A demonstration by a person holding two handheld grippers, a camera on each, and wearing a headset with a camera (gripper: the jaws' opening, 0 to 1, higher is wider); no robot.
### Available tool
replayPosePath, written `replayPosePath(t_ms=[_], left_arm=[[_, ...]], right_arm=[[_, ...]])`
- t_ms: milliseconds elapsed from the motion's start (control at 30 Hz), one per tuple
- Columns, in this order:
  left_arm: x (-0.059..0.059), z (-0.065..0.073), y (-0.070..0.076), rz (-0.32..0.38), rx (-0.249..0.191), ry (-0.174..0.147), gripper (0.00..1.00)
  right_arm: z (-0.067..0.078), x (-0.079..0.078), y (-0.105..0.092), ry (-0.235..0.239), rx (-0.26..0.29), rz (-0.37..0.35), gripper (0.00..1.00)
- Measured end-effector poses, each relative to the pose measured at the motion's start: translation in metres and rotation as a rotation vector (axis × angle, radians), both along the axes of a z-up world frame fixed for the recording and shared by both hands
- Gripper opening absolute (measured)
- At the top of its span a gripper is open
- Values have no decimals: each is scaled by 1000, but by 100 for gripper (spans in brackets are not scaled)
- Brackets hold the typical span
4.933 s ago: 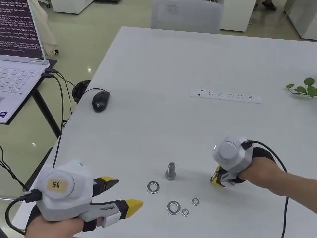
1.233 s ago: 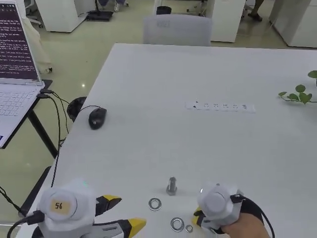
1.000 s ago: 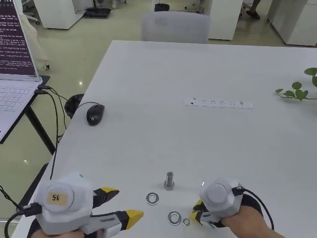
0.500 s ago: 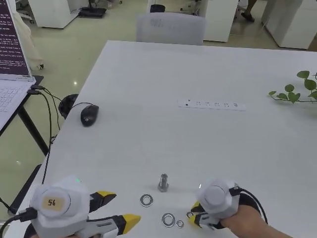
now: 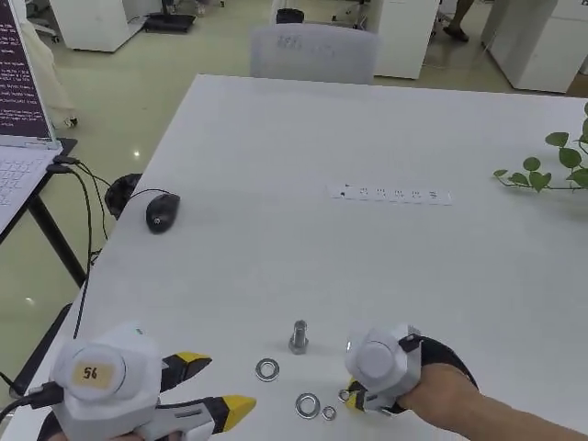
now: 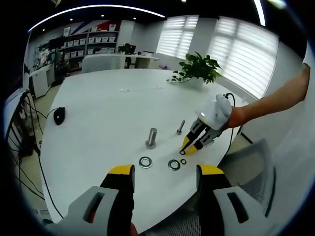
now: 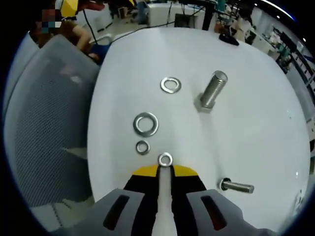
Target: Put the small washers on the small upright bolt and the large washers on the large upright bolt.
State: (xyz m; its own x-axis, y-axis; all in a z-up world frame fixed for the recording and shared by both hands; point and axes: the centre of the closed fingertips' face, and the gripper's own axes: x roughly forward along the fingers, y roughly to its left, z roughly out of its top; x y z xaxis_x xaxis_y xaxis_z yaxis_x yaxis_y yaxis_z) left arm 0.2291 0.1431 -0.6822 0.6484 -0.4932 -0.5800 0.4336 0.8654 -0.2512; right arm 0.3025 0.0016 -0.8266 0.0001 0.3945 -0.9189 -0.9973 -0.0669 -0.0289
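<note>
Left hand-held gripper [image 5: 220, 381], white with yellow tips, hangs open at the white bench [image 5: 276, 230] edge. Large upright steel bolt [image 5: 299, 337] stands bare, with two large steel washers [image 5: 267, 370] flat beside it. Right hand-held gripper [image 7: 165, 169] is clamped on a small steel washer [image 7: 165, 159], near the small upright bolt [image 7: 236, 186].

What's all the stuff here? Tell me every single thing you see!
table: one, white, under everything.
large bolt: one, silver, upright near the front edge.
small bolt: one, silver, upright by the right gripper.
large washers: two, silver, flat before the large bolt.
small washers: two, silver, one flat, one in the right gripper's tips.
mouse: one, black, table's left edge.
power strip: one, white, mid-table.
plant: one, green, right edge.
laptop: one, white, left of the table.
chair: one, grey, far end.
left gripper: one, white with yellow tips, open.
right gripper: one, same colours, shut on a small washer.
</note>
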Motion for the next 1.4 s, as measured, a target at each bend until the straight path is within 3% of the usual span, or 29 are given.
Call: replayPosePath(t_ms=[67,300,600,933,1400], left_arm=[[-1,0,1,1,2,0,49],[-1,0,5,15,0,0,49],[-3,1,9,23,3,-1,49],[-7,1,19,52,3,1,49],[-8,0,20,56,1,3,49]], right_arm=[[3,-1,0,20,35,-40,3],[3,-4,3,40,57,-52,9],[4,9,33,40,95,-62,15],[2,8,63,30,98,53,18],[1,6,71,30,43,268,18]])
